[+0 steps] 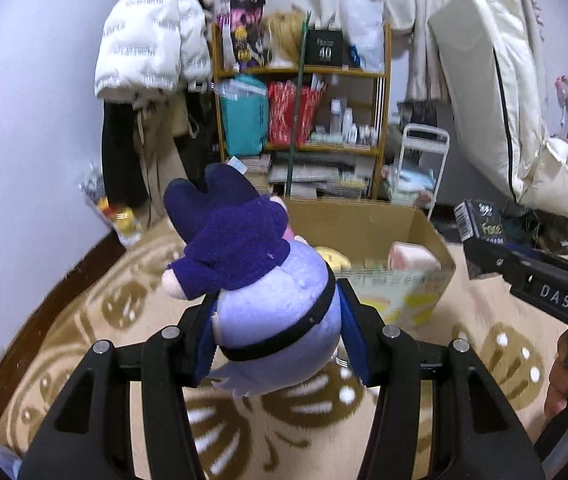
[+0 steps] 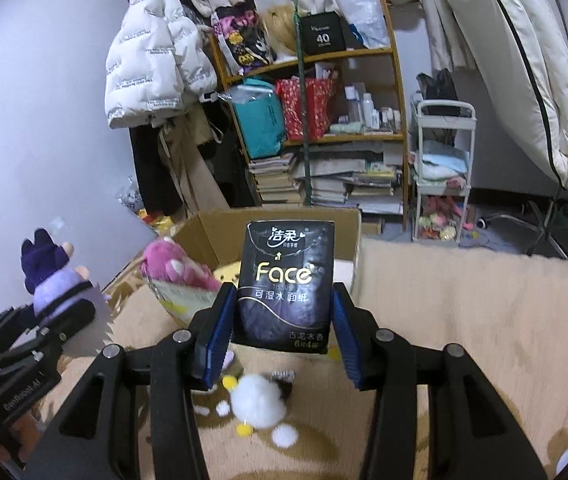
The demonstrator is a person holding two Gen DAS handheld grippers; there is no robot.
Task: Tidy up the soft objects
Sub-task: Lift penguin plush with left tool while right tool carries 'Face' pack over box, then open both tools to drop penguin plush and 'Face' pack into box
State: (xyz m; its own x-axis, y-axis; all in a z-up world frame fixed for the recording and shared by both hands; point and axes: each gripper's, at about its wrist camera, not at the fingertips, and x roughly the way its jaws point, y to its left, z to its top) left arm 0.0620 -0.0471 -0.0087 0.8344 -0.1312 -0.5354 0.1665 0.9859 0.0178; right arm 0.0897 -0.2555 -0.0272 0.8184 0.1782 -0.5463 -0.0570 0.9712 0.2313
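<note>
Left gripper (image 1: 276,340) clamps our purple plush (image 1: 260,280), held mid-frame above the rug | right gripper (image 2: 282,316) clamps tissue pack (image 2: 286,288), long axis upright | cardboard box (image 2: 280,220) lies straight ahead, centre frame, beyond both loads | we judge the right load nearer its rim, pack partly over the opening.

Cluttered home bedroom, hanging puffer jacket (image 2: 152,52), crammed bookshelf (image 2: 316,128), patterned rug (image 1: 96,340)
</note>
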